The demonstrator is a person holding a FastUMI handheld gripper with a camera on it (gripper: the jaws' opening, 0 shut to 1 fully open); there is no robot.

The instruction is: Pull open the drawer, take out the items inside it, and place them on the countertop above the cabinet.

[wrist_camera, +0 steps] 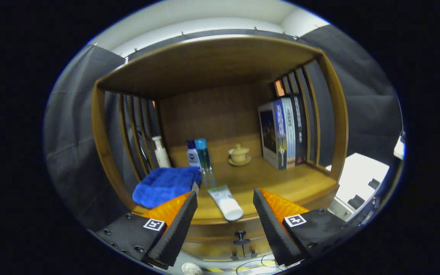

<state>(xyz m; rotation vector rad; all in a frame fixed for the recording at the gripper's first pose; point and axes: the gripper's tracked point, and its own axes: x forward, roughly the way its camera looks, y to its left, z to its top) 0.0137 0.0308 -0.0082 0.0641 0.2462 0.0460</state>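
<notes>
- Blue towel [166, 185] – bunched on the left of the countertop [281, 183]; its near corner is cut off behind the left finger [174, 225].
- White pump bottle [161, 152] stands against the left slats, behind the towel; its base is hidden.
- Two small bottles [199, 154] (one white with blue cap, one clear blue) stand side by side just beyond the towel; labels too small to make out.
- White tube [225, 200] lies flat near the front edge of the countertop, cap end overhanging slightly, ahead of the gap between the fingers.
- Gripper [225, 198] – fingers spread wide apart, holding nothing.
- Drawer [224, 238] – under the countertop, between the fingers; the front looks closed, black knob [240, 236] facing out. Interior hidden, contents cannot be told.
- Lidded cup on saucer [239, 154] sits mid-shelf, well back.
- Books [283, 131] upright against the right slats; the rightmost is partly hidden.
</notes>
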